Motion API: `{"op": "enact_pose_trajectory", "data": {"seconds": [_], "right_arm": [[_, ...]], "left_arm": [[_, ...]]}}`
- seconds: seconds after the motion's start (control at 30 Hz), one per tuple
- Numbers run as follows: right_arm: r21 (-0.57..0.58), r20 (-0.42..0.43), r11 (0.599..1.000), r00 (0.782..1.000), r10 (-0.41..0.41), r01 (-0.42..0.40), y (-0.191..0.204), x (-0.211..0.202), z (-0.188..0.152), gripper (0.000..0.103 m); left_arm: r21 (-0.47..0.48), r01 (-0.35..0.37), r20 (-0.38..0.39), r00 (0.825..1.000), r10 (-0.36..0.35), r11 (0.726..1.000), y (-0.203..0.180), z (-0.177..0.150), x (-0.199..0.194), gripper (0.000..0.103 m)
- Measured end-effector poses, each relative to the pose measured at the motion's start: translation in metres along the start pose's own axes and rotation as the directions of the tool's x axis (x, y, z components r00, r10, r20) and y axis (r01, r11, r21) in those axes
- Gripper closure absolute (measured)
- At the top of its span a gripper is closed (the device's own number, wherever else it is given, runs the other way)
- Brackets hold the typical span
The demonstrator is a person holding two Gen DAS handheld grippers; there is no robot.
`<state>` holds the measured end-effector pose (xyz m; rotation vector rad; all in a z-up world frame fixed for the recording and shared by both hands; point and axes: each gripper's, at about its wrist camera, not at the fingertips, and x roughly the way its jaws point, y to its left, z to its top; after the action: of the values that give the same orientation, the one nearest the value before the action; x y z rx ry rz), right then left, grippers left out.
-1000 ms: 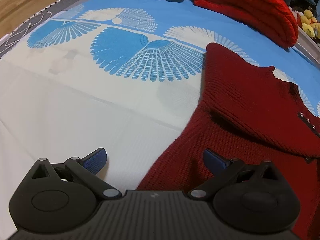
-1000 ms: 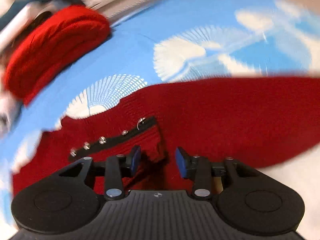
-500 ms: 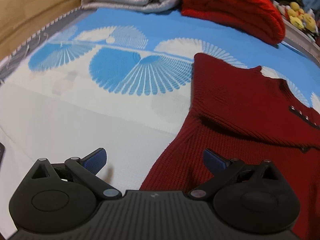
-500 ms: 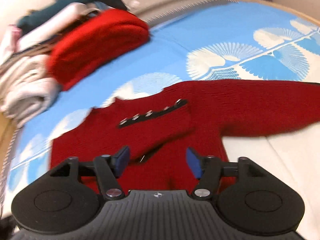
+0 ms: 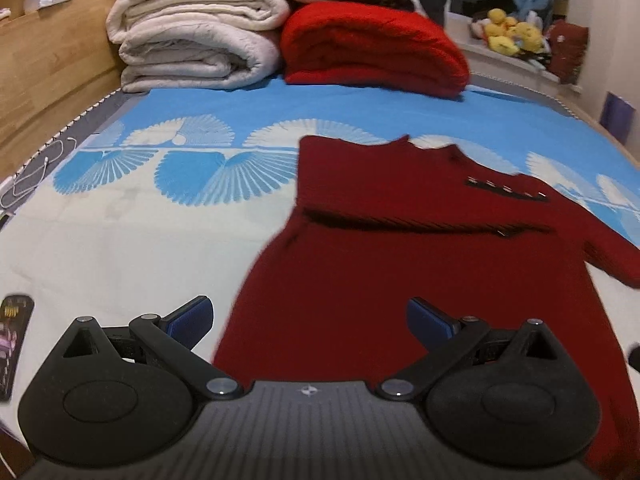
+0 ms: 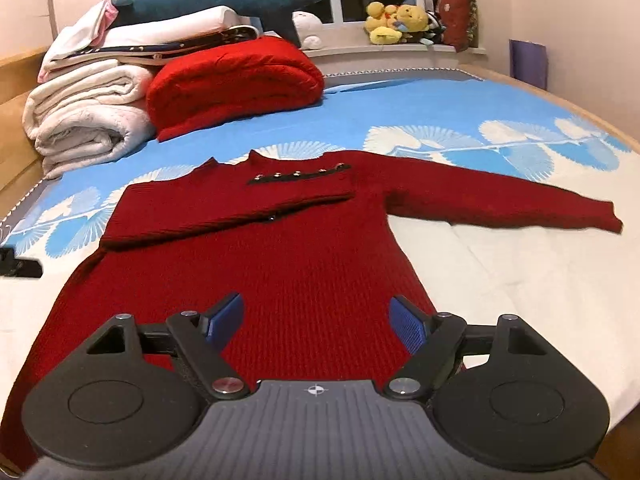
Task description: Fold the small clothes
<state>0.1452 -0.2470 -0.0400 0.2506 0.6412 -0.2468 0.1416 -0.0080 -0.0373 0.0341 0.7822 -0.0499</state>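
A small dark red knit sweater (image 6: 288,256) lies flat on the blue and white bed sheet (image 6: 520,264), also seen in the left wrist view (image 5: 400,264). Its left sleeve is folded across the chest below a black button placket (image 6: 300,175). Its right sleeve (image 6: 500,200) lies stretched out to the right. My left gripper (image 5: 308,316) is open and empty above the sweater's lower left edge. My right gripper (image 6: 316,316) is open and empty above the sweater's lower body.
Folded white blankets (image 6: 84,128) and a folded bright red blanket (image 6: 236,80) are stacked at the head of the bed. Plush toys (image 6: 394,20) sit on the windowsill. A wooden bed frame (image 5: 48,76) runs along the left. A phone (image 5: 12,344) lies at the left edge.
Both grippers have drawn back and risen from the sweater. The right gripper let go of the folded left sleeve and opened wide. The left gripper stayed open.
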Motion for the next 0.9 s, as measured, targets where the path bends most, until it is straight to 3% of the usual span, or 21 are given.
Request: {"op": "enact_pose_trajectory", "data": {"seconds": [0.13,0.23,0.43,0.9], "right_arm": [[0.068,-0.022,0.997,1.0,0.021,-0.019,-0.007,-0.01,-0.015,0.022],[0.06,-0.039,0.998,0.999,0.026,-0.024,-0.003,-0.009,-0.021,0.022],[-0.03,-0.071,0.999,0.997,-0.014,0.012,0.004,0.007,-0.026,0.022],[0.044,-0.101,0.999,0.995,-0.018,0.022,-0.001,0.031,-0.012,0.022]], "left_arm": [[-0.062,0.057,-0.033,0.998,-0.059,0.996,-0.002,-0.037,-0.014,0.0],[-0.058,0.053,-0.073,0.996,-0.057,0.997,-0.008,-0.045,-0.004,0.0],[0.012,0.007,-0.048,0.999,-0.006,1.0,-0.018,-0.044,0.01,0.0],[0.024,0.062,-0.067,0.996,-0.06,0.998,-0.024,-0.023,0.032,0.0]]}}
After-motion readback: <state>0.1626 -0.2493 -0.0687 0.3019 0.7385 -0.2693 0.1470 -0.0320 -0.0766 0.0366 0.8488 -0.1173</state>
